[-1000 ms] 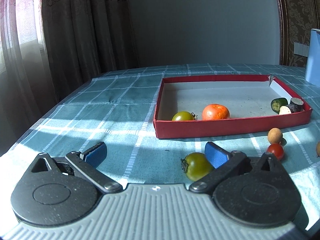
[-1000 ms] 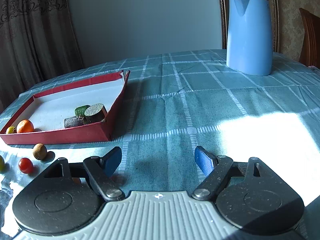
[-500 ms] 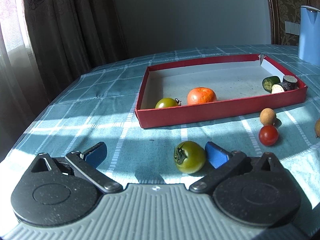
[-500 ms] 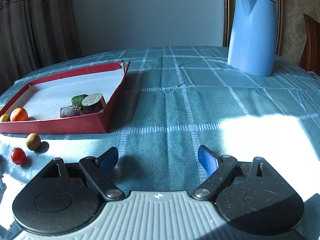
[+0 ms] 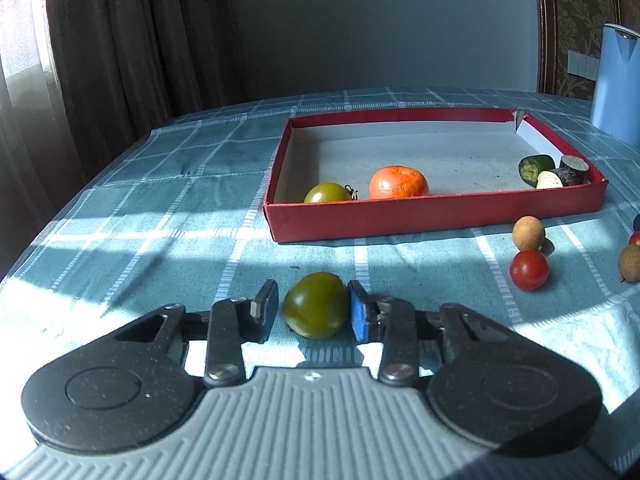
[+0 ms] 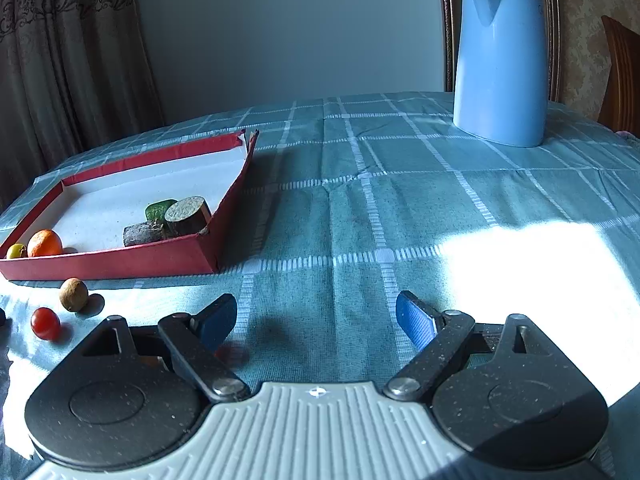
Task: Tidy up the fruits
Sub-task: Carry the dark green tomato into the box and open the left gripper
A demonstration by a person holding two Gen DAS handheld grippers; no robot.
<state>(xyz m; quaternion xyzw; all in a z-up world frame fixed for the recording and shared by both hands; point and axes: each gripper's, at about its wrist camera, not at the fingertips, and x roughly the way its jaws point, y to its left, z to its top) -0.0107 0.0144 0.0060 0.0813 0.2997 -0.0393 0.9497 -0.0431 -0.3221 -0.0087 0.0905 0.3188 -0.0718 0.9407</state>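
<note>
A green tomato (image 5: 316, 305) lies on the teal checked cloth between the fingers of my left gripper (image 5: 313, 312). The right pad touches it; a narrow gap shows at the left pad. The red tray (image 5: 420, 216) behind it holds another green tomato (image 5: 326, 193), an orange (image 5: 398, 182) and cut vegetable pieces (image 5: 554, 170). A red cherry tomato (image 5: 529, 269) and a brown longan (image 5: 528, 233) lie in front of the tray. My right gripper (image 6: 316, 320) is open and empty over bare cloth, right of the tray (image 6: 120, 258).
A blue kettle (image 6: 500, 64) stands at the back right. Another longan (image 5: 630, 263) and a red fruit (image 5: 635, 238) sit at the right edge. Curtains hang behind the table's left side. A wooden chair (image 6: 622, 76) stands at the far right.
My left gripper has moved right and its fingers have closed in from wide open to either side of the green tomato. The right gripper has drifted slightly and stays open.
</note>
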